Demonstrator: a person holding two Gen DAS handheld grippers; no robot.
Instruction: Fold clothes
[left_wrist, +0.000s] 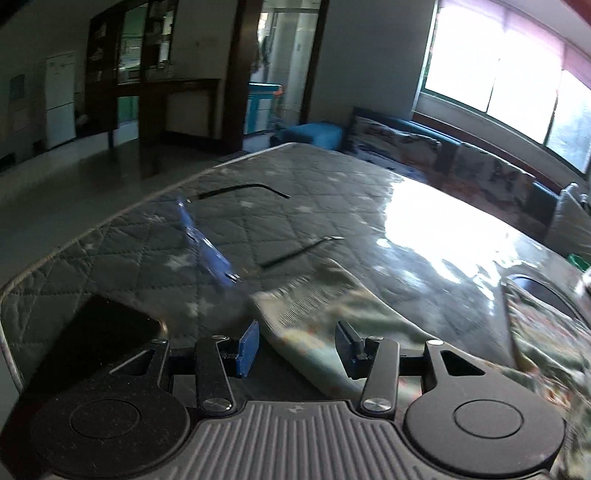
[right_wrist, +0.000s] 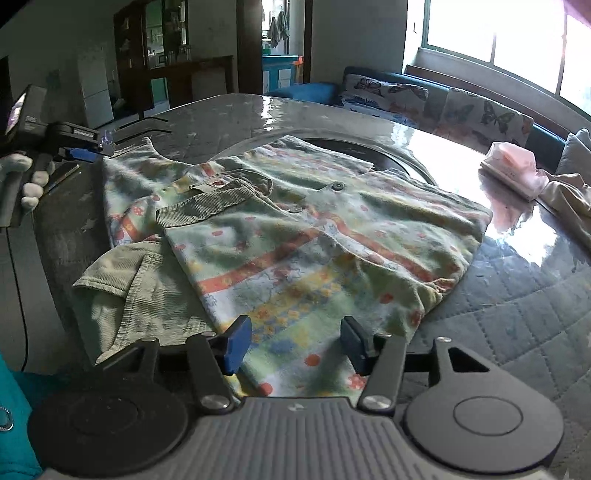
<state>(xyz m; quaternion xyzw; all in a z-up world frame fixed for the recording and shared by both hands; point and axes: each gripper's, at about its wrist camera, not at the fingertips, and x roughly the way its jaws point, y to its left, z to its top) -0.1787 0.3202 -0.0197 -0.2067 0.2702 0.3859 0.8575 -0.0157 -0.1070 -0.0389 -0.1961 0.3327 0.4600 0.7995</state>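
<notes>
A patterned child's garment (right_wrist: 295, 236) in pale green with orange stripes and small flowers lies spread across the middle of a desk (right_wrist: 517, 314) covered with a grey quilted cloth under glossy clear plastic. The right wrist view shows it whole, with two buttons, a ribbed collar and a plain ribbed cuff (right_wrist: 118, 273) toward the near left edge. The right tool (right_wrist: 293, 341) hovers released over the garment's near hem, its blue pads apart. Only this view shows the left tool (right_wrist: 98, 147) at the far left edge, held by a white-gloved hand (right_wrist: 27, 181), and a pink folded item (right_wrist: 513, 170) at the far right edge. The left wrist view, blurred, catches just a corner of the garment between the released pads of the left tool (left_wrist: 297, 347), plus a blue strip (left_wrist: 205, 245) and a dark flat object (left_wrist: 92, 332), cut off. No writing is readable
</notes>
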